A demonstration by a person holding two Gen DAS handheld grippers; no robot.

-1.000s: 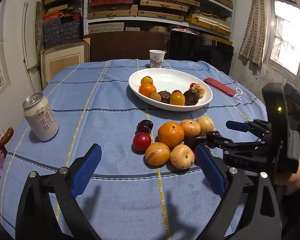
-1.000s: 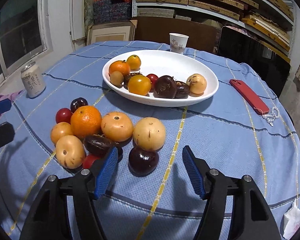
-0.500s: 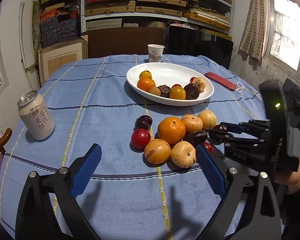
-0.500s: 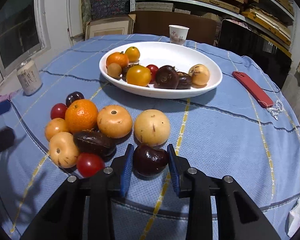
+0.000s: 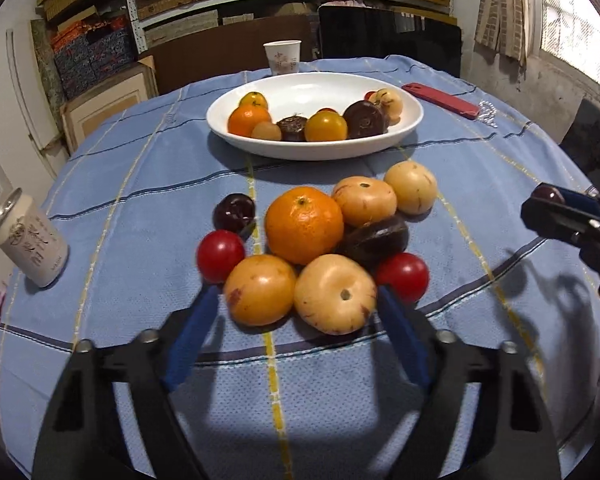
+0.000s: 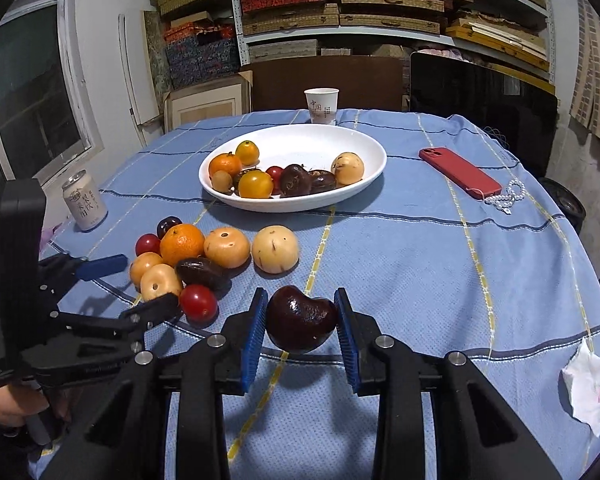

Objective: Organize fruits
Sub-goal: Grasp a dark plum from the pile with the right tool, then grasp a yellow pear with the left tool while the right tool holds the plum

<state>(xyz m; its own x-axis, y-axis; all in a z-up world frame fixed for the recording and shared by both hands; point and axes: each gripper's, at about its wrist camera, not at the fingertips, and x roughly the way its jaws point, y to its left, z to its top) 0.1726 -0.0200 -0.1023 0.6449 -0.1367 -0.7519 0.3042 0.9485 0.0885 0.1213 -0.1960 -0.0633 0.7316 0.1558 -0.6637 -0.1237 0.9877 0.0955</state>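
Left wrist view first: the left gripper [image 5: 296, 312] has its blue fingers [image 5: 188, 344] spread fairly wide and they've just been closing in. Two pale yellow fruits sit side by side between the tips, the orange-yellow one [image 5: 260, 290] by the left finger and the speckled one [image 5: 335, 294] by the right. The pads don't look pressed on either yet, so I'd call it lining up, not gripping. Just past the tips are the big orange [image 5: 304, 224], a dark oblong fruit [image 5: 374, 238] and two red tomatoes, one outside each finger. My guess is the pile is packed so tight that grabbing one fruit cleanly will be fiddly. The white bowl [image 5: 404, 128] lies well beyond the fingers with fruit already in it, so that's surely the destination.

Right wrist view: the right gripper [image 6: 302, 324] is clamped narrow on a dark purple plum [image 6: 302, 318], both pads against its sides. It looks lifted off the blue cloth of the desk [image 6: 420, 260], though I can't be sure. The bowl [image 6: 364, 184] sits straight ahead past the fingers, so the carry should be short. The left gripper [image 6: 140, 292] shows off to the left, straddling the near fruits of the pile.
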